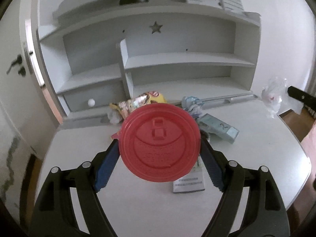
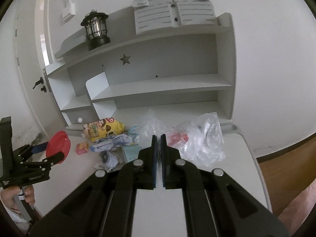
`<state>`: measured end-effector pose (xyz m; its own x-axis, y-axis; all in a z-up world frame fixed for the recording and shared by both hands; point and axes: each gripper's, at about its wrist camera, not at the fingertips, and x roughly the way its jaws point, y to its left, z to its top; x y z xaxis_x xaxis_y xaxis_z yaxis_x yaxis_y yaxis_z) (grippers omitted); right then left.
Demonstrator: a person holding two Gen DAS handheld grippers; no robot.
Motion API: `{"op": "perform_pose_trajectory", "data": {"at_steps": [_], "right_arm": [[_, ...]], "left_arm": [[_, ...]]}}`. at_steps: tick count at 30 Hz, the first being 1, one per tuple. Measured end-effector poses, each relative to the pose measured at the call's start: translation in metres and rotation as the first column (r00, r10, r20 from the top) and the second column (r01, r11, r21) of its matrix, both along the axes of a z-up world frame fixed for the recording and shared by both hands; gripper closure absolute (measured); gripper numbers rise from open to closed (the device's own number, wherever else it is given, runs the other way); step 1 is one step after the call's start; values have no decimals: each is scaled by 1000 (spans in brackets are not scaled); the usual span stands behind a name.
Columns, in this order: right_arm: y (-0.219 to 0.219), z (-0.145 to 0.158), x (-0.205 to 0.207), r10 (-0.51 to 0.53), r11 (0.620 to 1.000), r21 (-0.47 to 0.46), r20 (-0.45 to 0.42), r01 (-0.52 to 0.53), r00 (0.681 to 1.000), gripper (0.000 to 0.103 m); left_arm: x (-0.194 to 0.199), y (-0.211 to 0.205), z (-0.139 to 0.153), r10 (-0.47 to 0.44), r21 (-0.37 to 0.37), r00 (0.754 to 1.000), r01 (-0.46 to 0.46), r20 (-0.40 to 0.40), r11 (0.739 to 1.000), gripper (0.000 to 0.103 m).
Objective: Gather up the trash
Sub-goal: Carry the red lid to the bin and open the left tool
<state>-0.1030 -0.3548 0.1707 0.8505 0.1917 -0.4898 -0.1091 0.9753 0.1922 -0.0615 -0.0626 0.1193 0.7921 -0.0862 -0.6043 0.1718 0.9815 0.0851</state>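
Your left hand-held gripper is pinching the red plastic lid across its rim, the blue pads on opposite edges, held up off the table. The lid looks thin, light and springy; judge it likely to bow or pop out if squeezed harder, so keep the pinch at the stiff rolled rim, not the flat centre.

Your right hand-held gripper has its jaws pressed nearly together on a fold of the clear plastic bag, which hangs crumpled just beyond the tips with something red inside. The film is limp and slippery; a gathered bunch should hold better than a single layer.

Still on the table: yellow snack wrapper, crumpled blue paper, small pink box, pale blue carton. All look light and soft or crushable.
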Motion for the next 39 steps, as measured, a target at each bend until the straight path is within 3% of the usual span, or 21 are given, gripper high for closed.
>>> {"op": "perform_pose_trajectory", "data": {"at_steps": [7, 10, 13, 15, 19, 21, 22, 25, 26, 29, 31, 33, 35, 39], "right_arm": [[-28, 17, -44, -51, 998, -18, 26, 52, 998, 99], [-49, 30, -75, -101, 994, -32, 52, 102, 994, 99], [-71, 40, -115, -168, 984, -47, 73, 172, 983, 99], [-86, 45, -145, -215, 974, -50, 83, 219, 973, 99], [-113, 47, -207, -296, 948, -102, 69, 302, 953, 99], [-127, 39, -231, -332, 934, -124, 39, 335, 942, 99], [-135, 33, -243, -352, 928, -126, 18, 352, 936, 99], [-155, 4, -265, -388, 920, -95, -69, 381, 919, 99], [-160, -11, -270, -399, 916, -89, -105, 391, 911, 99], [-177, -64, -275, -408, 911, -35, -230, 412, 883, 99], [-190, -109, -273, -387, 904, 46, -334, 425, 860, 99], [-207, -171, -269, -328, 873, 178, -473, 453, 818, 99], [-220, -225, -267, -287, 831, 246, -579, 499, 763, 99], [-232, -290, -268, -253, 773, 282, -685, 569, 683, 99]], "left_arm": [[-20, -47, 4, -91, 27, 996, 90, 22, 996, 24], [-33, -79, 11, -169, 17, 985, 169, 34, 985, 24], [-57, -128, 19, -279, 18, 958, 279, 66, 960, 24], [-82, -170, 23, -383, 33, 920, 382, 86, 924, 24], [-139, -243, 19, -588, 14, 807, 588, 57, 809, 24], [-170, -276, 3, -689, -22, 725, 689, -6, 725, 24], [-185, -291, -9, -729, -33, 683, 728, -48, 684, 24], [-212, -320, -51, -796, -80, 579, 797, -178, 598, 24], [-221, -333, -76, -813, -96, 526, 822, -250, 561, 24], [-237, -359, -142, -806, -105, 429, 855, -407, 508, 24], [-239, -372, -186, -773, -94, 402, 857, -491, 506, 24], [-230, -386, -233, -717, -48, 415, 848, -560, 528, 24], [-216, -395, -281, -648, -10, 419, 835, -636, 550, 24], [-194, -396, -326, -554, -68, 400, 764, -730, 642, 24]]}}
